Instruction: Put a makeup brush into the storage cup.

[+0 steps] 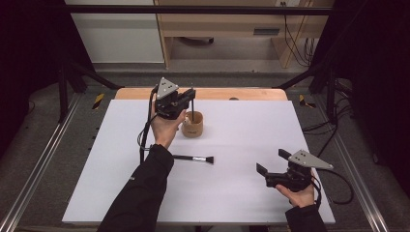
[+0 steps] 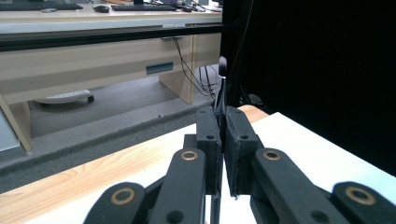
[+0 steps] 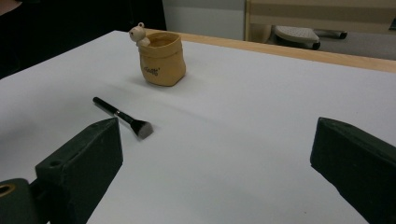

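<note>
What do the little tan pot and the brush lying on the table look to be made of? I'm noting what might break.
Pot: likely glazed ceramic or resin, given its smooth tan sheen, moulded sack folds and small bear figure on the rim. Brush: glossy black handle, plastic or lacquered wood, a shiny metal-looking collar and dark soft bristles.

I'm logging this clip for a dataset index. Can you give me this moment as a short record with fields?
left gripper: shut on a thin dark brush, held upright above the pot
right gripper: open, holds nothing, low over the white board
pot: tan, small bear figure on its rim, upright
flat brush: lying on the board, apart from the pot
</note>
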Motion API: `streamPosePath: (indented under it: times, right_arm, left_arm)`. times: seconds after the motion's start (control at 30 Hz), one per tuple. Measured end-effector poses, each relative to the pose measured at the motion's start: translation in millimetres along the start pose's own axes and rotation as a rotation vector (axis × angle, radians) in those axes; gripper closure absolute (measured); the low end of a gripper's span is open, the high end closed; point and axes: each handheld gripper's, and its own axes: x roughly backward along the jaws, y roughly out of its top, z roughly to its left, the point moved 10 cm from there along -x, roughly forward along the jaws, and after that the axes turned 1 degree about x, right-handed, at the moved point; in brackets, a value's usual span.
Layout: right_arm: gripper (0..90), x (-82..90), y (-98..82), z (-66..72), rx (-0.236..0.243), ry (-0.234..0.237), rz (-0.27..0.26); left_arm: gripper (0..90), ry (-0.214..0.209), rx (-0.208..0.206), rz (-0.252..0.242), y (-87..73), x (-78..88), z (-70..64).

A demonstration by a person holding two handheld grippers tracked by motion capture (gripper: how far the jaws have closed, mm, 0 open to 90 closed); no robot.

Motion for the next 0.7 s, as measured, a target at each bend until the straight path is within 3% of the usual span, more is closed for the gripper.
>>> streamPosePath:
  times: [0.7]
  right_arm:
    - [3.0,0.4,1.1,0.6,-0.001,0.004,-0.003]
  left_arm:
    - [84.9,0.049,-0.031,0.030,-13.6,-31.4,15.0]
